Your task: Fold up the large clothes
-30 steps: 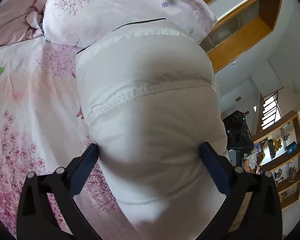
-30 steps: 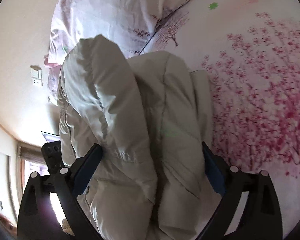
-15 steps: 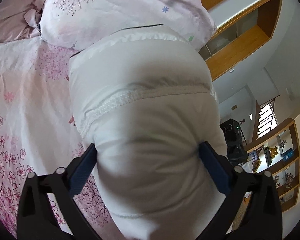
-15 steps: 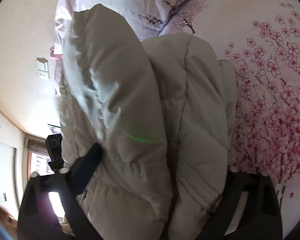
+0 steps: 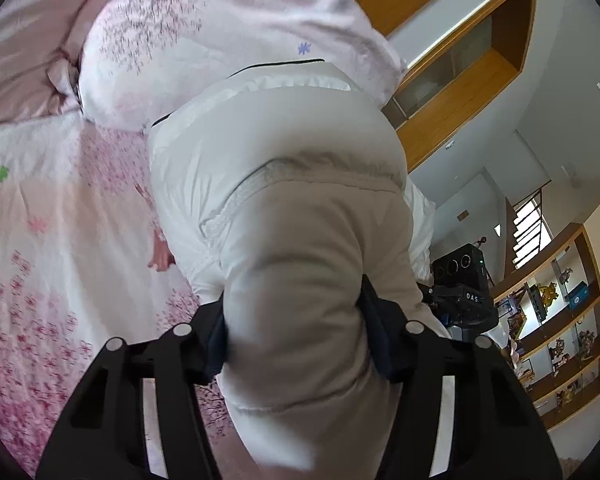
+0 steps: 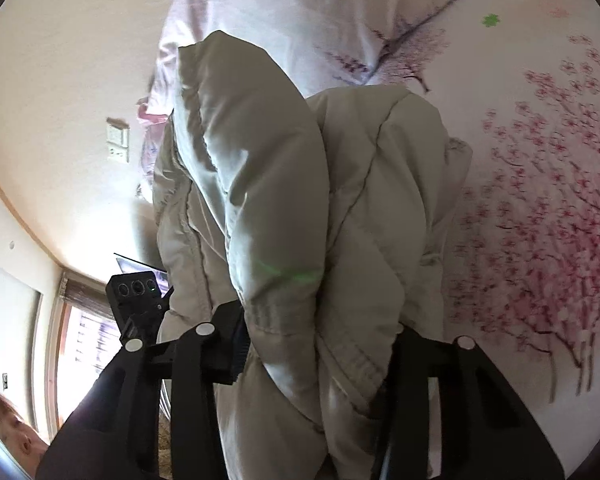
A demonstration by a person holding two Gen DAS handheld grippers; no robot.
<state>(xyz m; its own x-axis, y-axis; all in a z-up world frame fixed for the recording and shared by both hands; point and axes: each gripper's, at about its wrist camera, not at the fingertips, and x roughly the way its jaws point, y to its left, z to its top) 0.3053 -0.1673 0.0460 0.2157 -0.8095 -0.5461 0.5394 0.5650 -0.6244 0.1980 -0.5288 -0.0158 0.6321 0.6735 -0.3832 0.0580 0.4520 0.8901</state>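
A puffy white down jacket (image 5: 284,184) lies on a bed with a pink blossom-print sheet (image 5: 52,240). My left gripper (image 5: 294,334) is shut on a thick fold of the jacket, squeezing it between both fingers. In the right wrist view the jacket (image 6: 300,184) looks cream and bunched in several padded folds. My right gripper (image 6: 318,346) is shut on its folded edge, and the fabric hides the fingertips. The far end of the jacket rests against a floral pillow (image 5: 228,28).
The blossom sheet (image 6: 540,240) spreads to the right in the right wrist view. A black camera unit (image 5: 462,284) stands beside the bed, also in the right wrist view (image 6: 138,296). Wooden shelves (image 5: 552,328) and a wall cabinet (image 5: 460,68) lie beyond. A person's face (image 6: 8,432) is at lower left.
Both grippers have closed from wide open onto the jacket, pinching its folds. The jacket has bunched up and narrowed between the fingers.
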